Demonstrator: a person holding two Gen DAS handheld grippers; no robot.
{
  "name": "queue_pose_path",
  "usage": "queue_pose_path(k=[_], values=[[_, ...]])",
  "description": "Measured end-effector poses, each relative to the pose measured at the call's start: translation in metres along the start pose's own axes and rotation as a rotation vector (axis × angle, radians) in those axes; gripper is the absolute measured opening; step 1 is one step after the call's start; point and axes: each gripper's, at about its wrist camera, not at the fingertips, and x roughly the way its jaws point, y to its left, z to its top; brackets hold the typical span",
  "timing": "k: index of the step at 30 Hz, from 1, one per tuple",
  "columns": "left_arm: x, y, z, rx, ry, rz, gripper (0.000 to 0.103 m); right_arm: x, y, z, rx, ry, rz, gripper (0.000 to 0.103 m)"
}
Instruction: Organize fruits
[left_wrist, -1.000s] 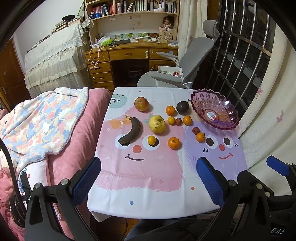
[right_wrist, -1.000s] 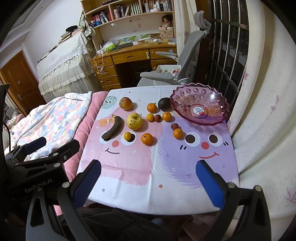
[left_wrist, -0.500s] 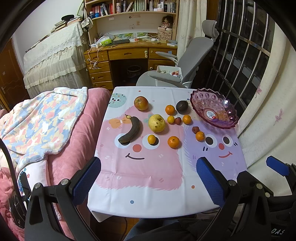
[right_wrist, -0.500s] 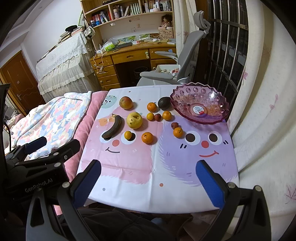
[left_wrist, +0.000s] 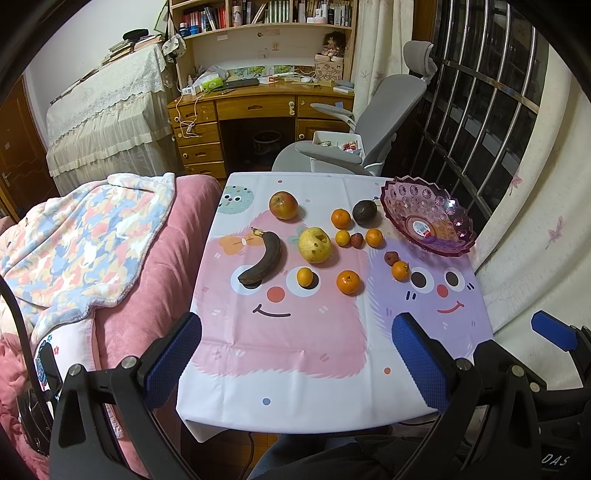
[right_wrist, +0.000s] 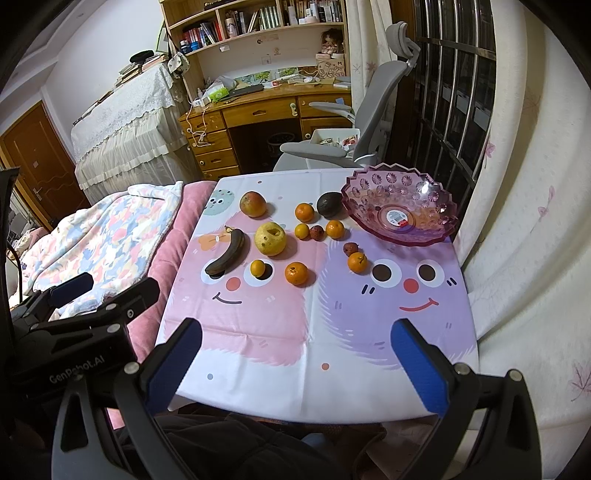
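Fruits (left_wrist: 314, 244): loose on bench (left_wrist: 295, 350), unmoved; bowl (right_wrist: 399, 216) apparently empty; both tongs (left_wrist: 295, 354) (right_wrist: 295, 354) wide, unladen; sorting unstarted.

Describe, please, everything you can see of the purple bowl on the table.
The purple bowl is translucent, glass or plastic by its look, with a scalloped rim and pressed flower-like rounds on its wall. It stands upright at the table's far right corner, beside the curtain. It holds no fruit; a round label sits in its bottom. A dark avocado lies just left of it; contact cannot be told. Neither gripper touches it.
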Motion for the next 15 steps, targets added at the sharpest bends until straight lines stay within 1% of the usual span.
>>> queue_pose_path(k=[11, 15], values=[[0.0005, 0.0010, -0.0007, 0.001, 0.007, -0.002, 0.102, -0.0018, 0.0031, -0.0004, 0.001, 0.000, -0.001, 0.102], [0.0035, 0.0046, -0.0026, -0.004, 0.027, -0.012, 0.102, -0.0026, 0.0035, 0.0028, -0.001, 0.002, 0.004, 0.103]])
